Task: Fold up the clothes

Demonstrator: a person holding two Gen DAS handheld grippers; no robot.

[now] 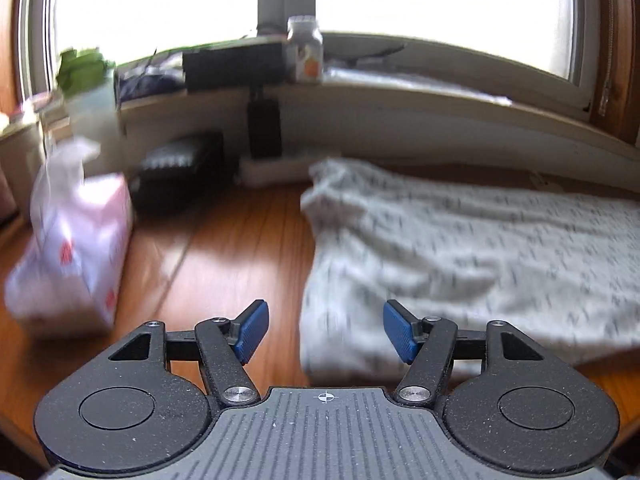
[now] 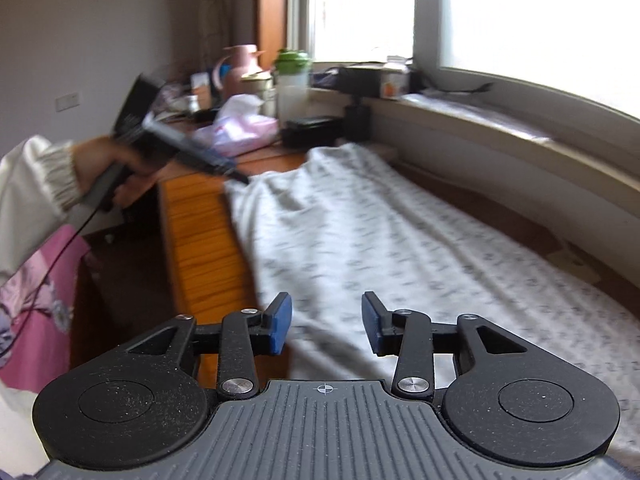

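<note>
Lying flat on the wooden surface (image 1: 240,240) just ahead of both spread, empty claws, left claw (image 1: 325,332) and right claw (image 2: 326,324), the speckled white garment (image 2: 360,232) wants matched edge pinches for an even fold.

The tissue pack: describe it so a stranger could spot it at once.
Start at the bright window, then drop to the wooden table below the sill. The tissue pack lies left of the patterned white garment, a soft pink-and-white plastic bundle with red marks.

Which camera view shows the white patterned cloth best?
The right wrist view: the white patterned cloth stretches along the wooden table, showing most of its length. The left wrist view shows only one blurred end of it.
</note>
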